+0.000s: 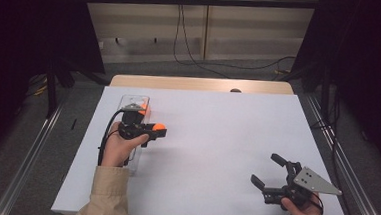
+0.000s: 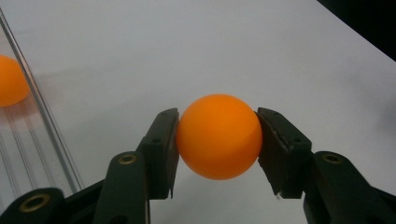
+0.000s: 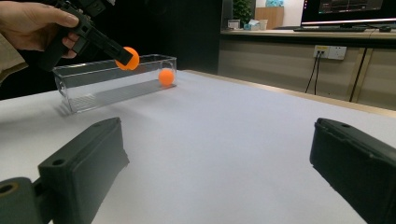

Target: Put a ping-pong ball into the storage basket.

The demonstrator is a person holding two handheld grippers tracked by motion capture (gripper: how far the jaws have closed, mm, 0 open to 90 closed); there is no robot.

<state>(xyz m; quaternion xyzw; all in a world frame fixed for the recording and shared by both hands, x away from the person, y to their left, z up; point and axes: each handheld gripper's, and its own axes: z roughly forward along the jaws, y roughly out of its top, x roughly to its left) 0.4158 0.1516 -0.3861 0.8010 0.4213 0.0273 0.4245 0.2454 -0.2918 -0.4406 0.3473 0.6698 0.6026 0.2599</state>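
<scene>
Clamped from both sides in the left gripper (image 2: 218,140): an orange ball (image 2: 218,136), pads pressed flat against its flanks at 9 and 3 o'clock, held clear above the white table sheet (image 2: 233,51). Seen from the high view at about 9 o'clock of the sheet, the same ball (image 1: 159,127) poking out toward 3 o'clock from the left gripper (image 1: 152,131), just beside the clear plastic box (image 1: 133,104). Inside that box, toward its far end at 12 o'clock, a second orange ball (image 1: 142,108), resting on the box floor; also visible in the left gripper view at 9 o'clock behind the transparent wall (image 2: 10,80).

Spread wide with nothing between the jaws: the right gripper (image 1: 267,170), low at about 5 o'clock of the sheet, well apart from the box, pointing toward 10 o'clock. Along its own view, held ball (image 3: 129,58) at 11 o'clock, just above the box (image 3: 116,81), second ball (image 3: 166,77) within.
</scene>
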